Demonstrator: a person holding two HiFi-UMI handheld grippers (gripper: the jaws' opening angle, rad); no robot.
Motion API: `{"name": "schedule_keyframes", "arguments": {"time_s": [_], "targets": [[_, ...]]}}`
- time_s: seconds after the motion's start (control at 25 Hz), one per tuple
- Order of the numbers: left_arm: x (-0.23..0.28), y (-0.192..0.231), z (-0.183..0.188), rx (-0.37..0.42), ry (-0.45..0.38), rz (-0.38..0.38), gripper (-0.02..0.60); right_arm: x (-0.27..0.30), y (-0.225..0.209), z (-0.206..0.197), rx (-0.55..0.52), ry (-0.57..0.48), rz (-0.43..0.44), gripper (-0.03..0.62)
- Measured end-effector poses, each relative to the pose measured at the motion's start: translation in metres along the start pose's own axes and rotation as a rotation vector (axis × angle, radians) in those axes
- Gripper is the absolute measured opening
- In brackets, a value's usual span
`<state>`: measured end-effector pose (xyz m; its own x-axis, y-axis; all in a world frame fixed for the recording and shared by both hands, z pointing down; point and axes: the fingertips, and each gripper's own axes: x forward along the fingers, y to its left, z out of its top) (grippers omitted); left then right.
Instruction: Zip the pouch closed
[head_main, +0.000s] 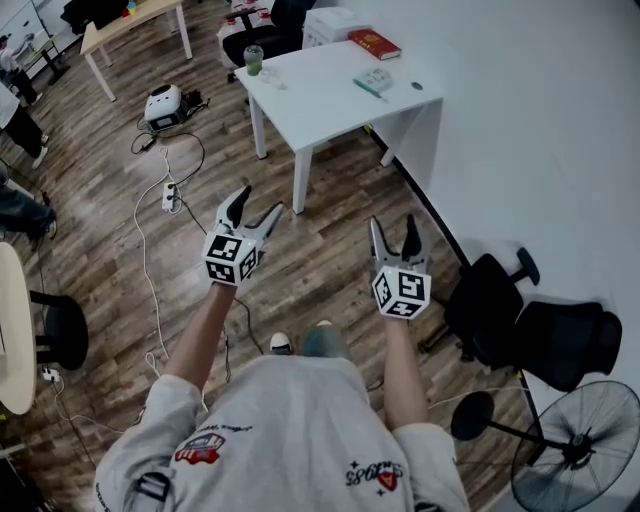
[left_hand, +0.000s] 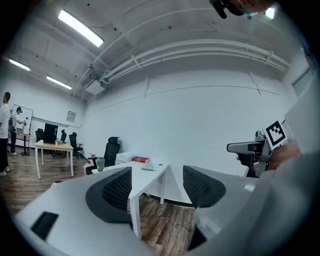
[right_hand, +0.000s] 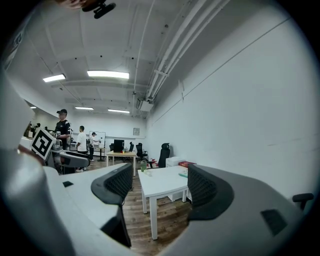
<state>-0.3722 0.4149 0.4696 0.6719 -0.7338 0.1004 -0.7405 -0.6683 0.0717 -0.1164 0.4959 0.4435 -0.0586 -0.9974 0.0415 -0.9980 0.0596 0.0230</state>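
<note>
Left gripper and right gripper were both spread wide with nothing between the jaws, held side by side above the wood floor. White table stood well ahead of both. The small pale item ahead of the right gripper was probably the pouch, too small to confirm. Red book lay beyond it and a green cup stood ahead of the left gripper.

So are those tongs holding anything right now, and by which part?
Nothing. Both the left tongs and right tongs stand open and empty.
</note>
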Motion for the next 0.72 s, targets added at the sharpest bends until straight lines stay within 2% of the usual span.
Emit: {"name": "schedule_keyframes", "arguments": {"time_s": [0.36,0.72], "targets": [[0.07,0.006,0.001,0.014,0.016,-0.024,0.304,0.049,-0.045,-0.006,0.022,-0.014,-0.016,0.33],[0.181,0.015,0.024,0.027,0.018,0.021,0.304,0.153,-0.125,-0.001,0.054,-0.016,0.034,0.325]]}}
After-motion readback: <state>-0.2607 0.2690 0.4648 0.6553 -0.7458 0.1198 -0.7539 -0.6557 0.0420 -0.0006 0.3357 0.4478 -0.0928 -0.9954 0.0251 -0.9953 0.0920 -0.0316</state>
